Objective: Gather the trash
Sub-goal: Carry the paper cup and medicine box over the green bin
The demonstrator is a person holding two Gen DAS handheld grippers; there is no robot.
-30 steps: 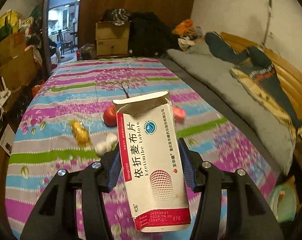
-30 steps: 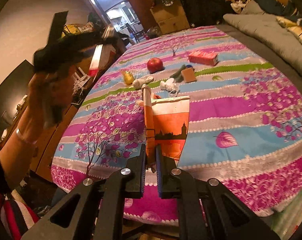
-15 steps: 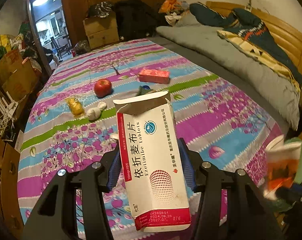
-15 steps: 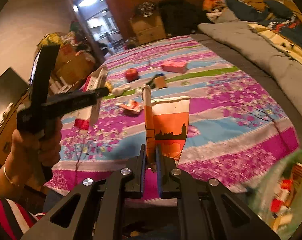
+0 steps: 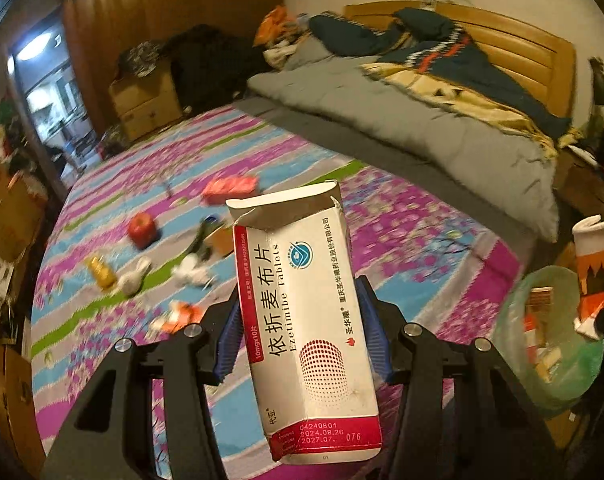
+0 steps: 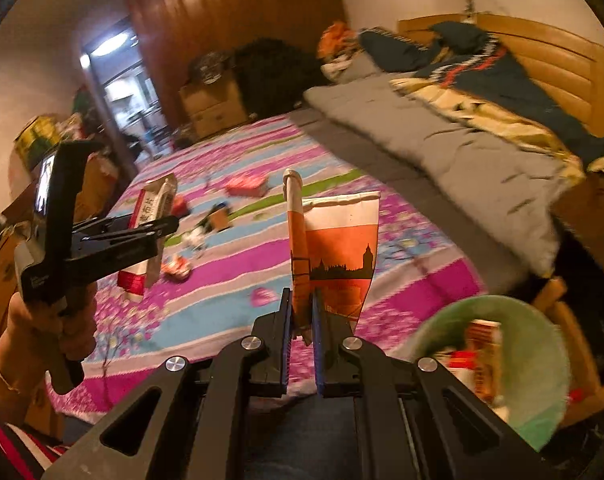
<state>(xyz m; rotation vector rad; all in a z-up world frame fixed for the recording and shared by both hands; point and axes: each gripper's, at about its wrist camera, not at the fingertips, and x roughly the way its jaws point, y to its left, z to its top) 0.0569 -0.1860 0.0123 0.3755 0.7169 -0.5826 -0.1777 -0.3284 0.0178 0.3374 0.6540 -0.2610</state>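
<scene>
My left gripper (image 5: 300,332) is shut on a white and red tablet box (image 5: 306,320) with its top flap open, held above the bed's near edge. It also shows in the right wrist view (image 6: 150,236). My right gripper (image 6: 302,316) is shut on a flattened orange and white paper cup (image 6: 334,256), which also shows in the left wrist view (image 5: 596,272). A green-lined trash bin (image 6: 542,344) holding packaging stands low at the right, also in the left wrist view (image 5: 514,320). More litter lies on the bedspread: a crumpled orange wrapper (image 5: 180,314), white wads (image 5: 190,272).
On the flowered bedspread (image 5: 422,248) lie a red apple (image 5: 141,229), a yellow packet (image 5: 100,274), a red box (image 5: 230,188) and a brown card (image 5: 218,240). A grey quilt (image 5: 402,120) and clothes cover the right side. Cardboard boxes (image 5: 146,100) stand at the far end.
Both grippers have swung to the right with their loads. The trash bin has come into full view at the lower right, and the cup now hangs close above it.
</scene>
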